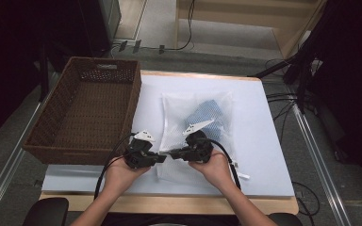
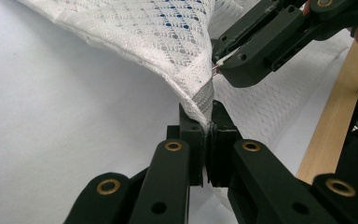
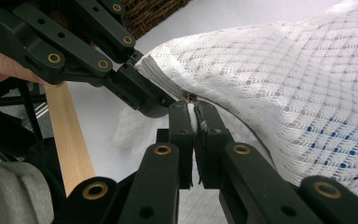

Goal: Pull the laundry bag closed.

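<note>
Left gripper (image 2: 209, 128) clamped on the zipper end (image 2: 204, 95) of the white mesh laundry bag (image 1: 195, 123). Right gripper (image 3: 193, 114) pinched tight just beside it on the zipper pull (image 3: 189, 97), mostly hidden between the jaws. Blue garment (image 1: 207, 117) inside, blurred by mesh. Wicker basket (image 1: 56, 136) beyond the left fingers.

Dim room around a lit table

A pale wooden-edged table (image 1: 179, 203) stands on grey floor (image 1: 9, 155); black cables (image 1: 283, 101) trail beside metal rails (image 1: 318, 162).

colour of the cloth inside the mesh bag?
Blue cloth with white dots, inside the white mesh bag; clearest in the high view.
</note>
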The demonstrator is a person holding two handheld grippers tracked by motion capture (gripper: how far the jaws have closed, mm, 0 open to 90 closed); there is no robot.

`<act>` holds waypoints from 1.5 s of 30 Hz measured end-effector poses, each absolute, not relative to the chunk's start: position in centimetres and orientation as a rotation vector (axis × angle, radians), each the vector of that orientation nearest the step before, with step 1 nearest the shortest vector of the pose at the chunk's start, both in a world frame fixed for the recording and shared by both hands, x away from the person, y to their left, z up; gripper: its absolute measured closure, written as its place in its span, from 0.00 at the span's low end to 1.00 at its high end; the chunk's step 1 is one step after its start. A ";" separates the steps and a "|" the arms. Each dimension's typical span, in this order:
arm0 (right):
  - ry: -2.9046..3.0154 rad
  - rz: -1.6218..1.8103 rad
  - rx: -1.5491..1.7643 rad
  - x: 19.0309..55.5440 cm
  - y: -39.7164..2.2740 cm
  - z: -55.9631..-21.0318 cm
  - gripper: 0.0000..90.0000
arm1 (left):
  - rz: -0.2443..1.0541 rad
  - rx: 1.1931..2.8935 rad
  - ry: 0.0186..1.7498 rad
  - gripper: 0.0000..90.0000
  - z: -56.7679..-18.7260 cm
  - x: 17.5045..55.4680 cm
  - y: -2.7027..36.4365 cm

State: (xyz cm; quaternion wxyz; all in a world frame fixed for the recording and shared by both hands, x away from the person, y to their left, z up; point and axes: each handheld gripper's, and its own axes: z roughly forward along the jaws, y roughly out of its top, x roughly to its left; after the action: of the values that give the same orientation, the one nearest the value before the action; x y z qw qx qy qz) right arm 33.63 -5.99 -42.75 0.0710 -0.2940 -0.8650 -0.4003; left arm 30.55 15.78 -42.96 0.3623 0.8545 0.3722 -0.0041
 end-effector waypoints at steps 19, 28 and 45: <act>-2.602 -1.210 -0.868 33.3 -6.4 -42.7 0.98 | -0.040 2.165 0.954 0.98 -42.9 29.9 15.5; -2.608 -1.199 -0.865 32.9 -6.7 -42.9 0.98 | -0.049 2.181 0.945 0.98 -43.0 29.9 15.3; -2.619 -1.156 -0.964 33.5 -8.8 -43.6 0.98 | -0.040 2.168 0.958 0.98 -42.7 29.8 15.8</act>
State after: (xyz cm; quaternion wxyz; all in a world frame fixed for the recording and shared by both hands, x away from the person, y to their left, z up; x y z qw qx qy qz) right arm 33.51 -8.77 -43.59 0.0603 -0.3184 -0.8655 -0.3819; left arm 29.83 15.79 -42.70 0.3762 0.8474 0.3743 -0.0155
